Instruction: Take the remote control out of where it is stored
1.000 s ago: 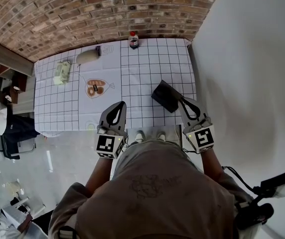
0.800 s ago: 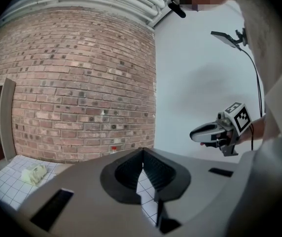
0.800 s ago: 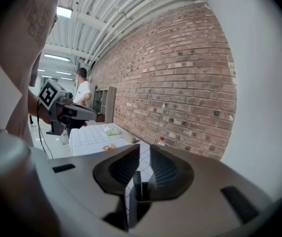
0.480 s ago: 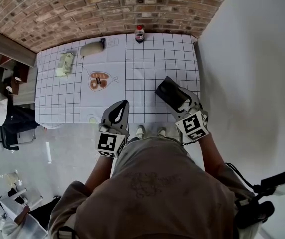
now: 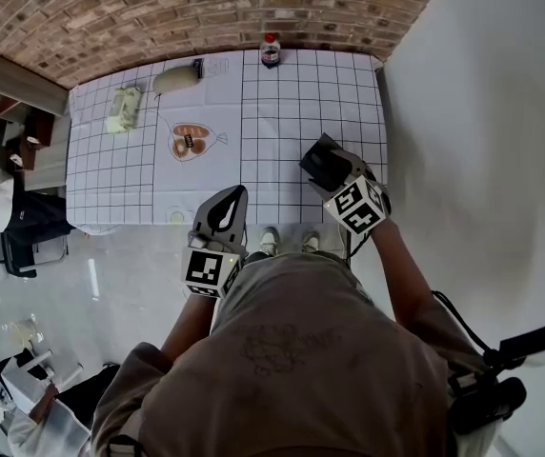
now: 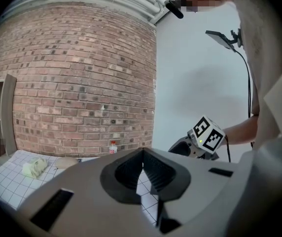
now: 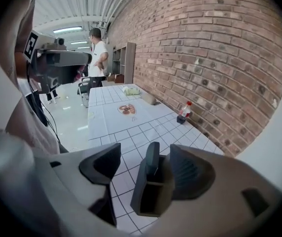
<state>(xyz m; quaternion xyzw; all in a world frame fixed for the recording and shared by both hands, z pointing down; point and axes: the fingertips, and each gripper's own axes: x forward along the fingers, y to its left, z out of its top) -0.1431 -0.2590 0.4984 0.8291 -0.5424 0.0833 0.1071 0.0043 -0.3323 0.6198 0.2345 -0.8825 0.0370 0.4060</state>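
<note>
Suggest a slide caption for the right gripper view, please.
Right gripper, jaws just opened, straddles the remote control in its holder.

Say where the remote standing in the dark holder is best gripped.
Grip the remote by its upper end, which stands upright above the rim of the dark holder, coming from above. The walls hide the rest. The right gripper has just been opening its jaws, which straddle the remote, not yet closed.

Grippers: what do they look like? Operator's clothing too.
Left gripper and right gripper match: grey bodies, black ribbed jaws, each carrying a white cube with black square markers. The right gripper's cube shows a green light, it trails a black cable, and its jaws have just been opening, a dark holder between them. The person wears a tan shirt.
</note>
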